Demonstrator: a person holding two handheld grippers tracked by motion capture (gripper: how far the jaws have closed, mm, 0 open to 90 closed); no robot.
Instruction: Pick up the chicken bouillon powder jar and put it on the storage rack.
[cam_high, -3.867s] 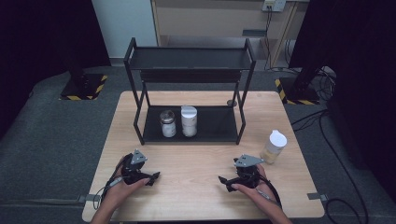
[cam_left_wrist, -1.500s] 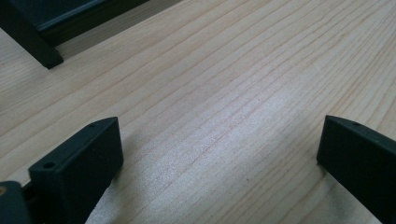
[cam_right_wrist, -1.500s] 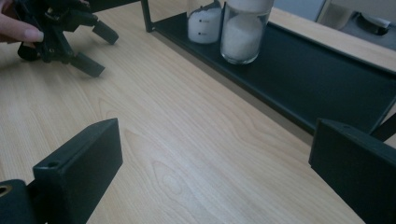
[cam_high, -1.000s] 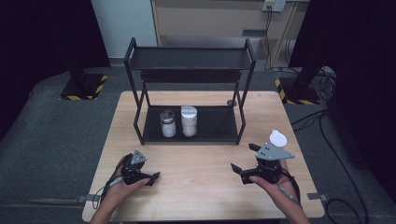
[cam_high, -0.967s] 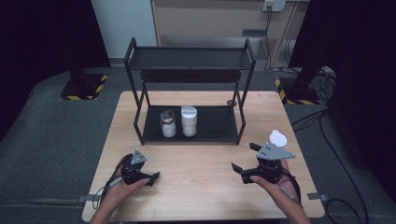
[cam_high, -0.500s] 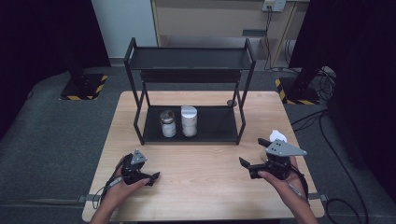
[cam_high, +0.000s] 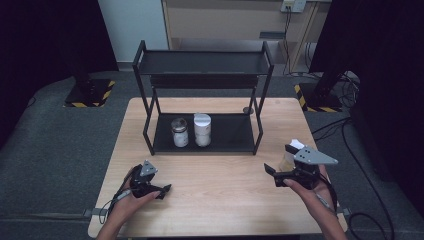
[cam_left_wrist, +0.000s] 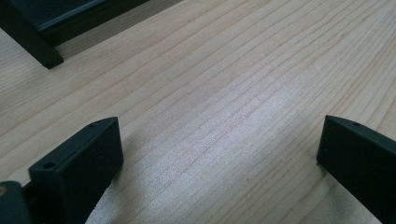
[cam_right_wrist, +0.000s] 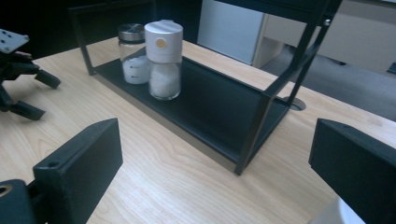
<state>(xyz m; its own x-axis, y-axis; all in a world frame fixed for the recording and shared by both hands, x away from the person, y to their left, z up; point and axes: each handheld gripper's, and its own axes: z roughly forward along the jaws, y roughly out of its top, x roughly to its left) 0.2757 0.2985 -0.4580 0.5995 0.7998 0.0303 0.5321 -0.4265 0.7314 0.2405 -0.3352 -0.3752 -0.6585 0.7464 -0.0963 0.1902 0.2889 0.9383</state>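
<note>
high view: right claw (cam_high: 270, 175), jaws apart, just beside the white-capped bottle (cam_high: 291, 154).

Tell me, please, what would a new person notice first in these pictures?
First, the black metal rack at the back middle of the wooden table, with a white-lidded jar and a smaller metal-lidded jar side by side on its bottom shelf. Next, the two hand-held tools near the front edge: the left gripper and the right gripper, both with jaws wide open. A pale bottle stands just behind the right gripper.
</note>
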